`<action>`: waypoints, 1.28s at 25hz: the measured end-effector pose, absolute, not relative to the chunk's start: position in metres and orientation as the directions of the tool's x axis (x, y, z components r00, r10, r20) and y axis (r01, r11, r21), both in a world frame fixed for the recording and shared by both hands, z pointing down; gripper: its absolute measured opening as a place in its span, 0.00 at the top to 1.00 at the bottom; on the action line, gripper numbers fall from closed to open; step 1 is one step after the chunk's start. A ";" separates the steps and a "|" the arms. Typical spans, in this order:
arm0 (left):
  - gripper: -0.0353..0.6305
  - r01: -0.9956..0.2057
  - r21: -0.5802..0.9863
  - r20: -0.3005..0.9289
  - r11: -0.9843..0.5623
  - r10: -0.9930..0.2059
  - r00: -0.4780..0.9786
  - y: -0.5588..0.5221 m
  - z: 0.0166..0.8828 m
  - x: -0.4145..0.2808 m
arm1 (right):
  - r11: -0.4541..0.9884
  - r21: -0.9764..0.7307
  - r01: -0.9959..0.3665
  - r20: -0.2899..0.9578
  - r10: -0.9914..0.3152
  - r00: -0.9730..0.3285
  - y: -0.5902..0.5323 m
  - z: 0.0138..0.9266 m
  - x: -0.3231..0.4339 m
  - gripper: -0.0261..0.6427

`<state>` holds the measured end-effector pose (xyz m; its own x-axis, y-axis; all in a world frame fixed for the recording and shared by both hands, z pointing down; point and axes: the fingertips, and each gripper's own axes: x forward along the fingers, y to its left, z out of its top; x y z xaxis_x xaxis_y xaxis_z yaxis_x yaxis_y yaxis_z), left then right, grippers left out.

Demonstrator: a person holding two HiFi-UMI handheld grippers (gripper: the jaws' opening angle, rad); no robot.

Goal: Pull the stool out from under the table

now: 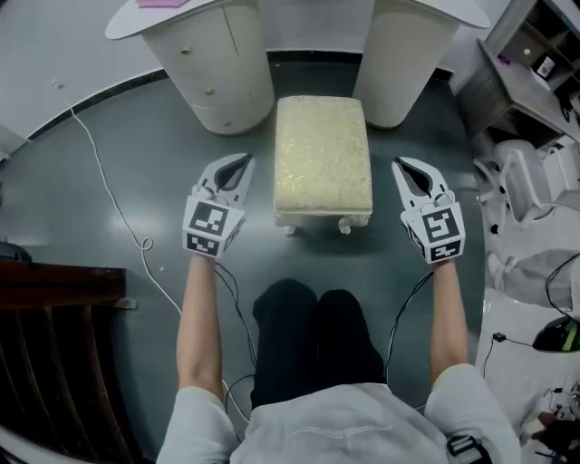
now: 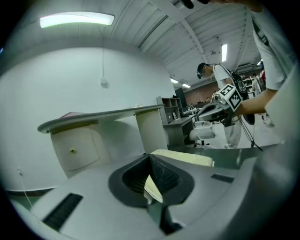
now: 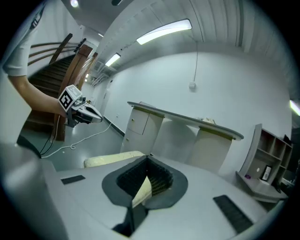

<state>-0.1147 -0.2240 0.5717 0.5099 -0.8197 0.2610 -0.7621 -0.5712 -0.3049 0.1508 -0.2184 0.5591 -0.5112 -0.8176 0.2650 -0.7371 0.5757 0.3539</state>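
Stool (image 1: 323,159): on the floor, far end between the two pedestals of the table (image 1: 127,25), near end out in the open.
Left gripper (image 1: 241,163): just left of the stool, not touching it. Jaws closed tip to tip, nothing between them.
Right gripper (image 1: 402,167): just right of the stool, apart from it. Jaws pinched together, empty.
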 end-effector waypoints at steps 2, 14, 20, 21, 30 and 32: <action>0.92 -0.754 -0.299 0.282 -0.584 -0.809 0.515 -0.229 0.537 -0.115 | 0.589 0.324 -0.740 0.268 -0.807 -0.525 -0.221 0.522 0.143 0.94; 0.92 -0.749 -0.323 0.262 -0.579 -0.815 0.517 -0.199 0.242 -0.083 | 0.573 0.357 -0.738 0.284 -0.819 -0.498 -0.192 0.227 0.158 0.94; 0.92 -0.736 -0.373 0.214 -0.565 -0.824 0.524 -0.158 0.120 -0.051 | 0.589 0.382 -0.712 0.245 -0.807 -0.537 -0.152 0.109 0.165 0.94; 0.92 -0.736 -0.382 0.200 -0.559 -0.827 0.525 -0.150 0.105 -0.047 | 0.586 0.390 -0.710 0.235 -0.809 -0.539 -0.145 0.095 0.167 0.94; 0.92 -0.742 -0.422 0.109 -0.521 -0.841 0.529 -0.081 0.036 -0.018 | 0.548 0.435 -0.715 0.144 -0.826 -0.545 -0.077 0.026 0.175 0.94; 0.92 -0.735 -0.438 0.092 -0.517 -0.839 0.536 -0.068 0.026 -0.009 | 0.544 0.444 -0.712 0.129 -0.825 -0.551 -0.063 0.017 0.178 0.94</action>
<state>-0.0088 -0.0681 0.0259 0.5356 -0.8395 0.0918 -0.7354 -0.5171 -0.4380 0.1783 -0.0633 0.0173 -0.5505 -0.8249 0.1286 -0.7116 0.5442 0.4444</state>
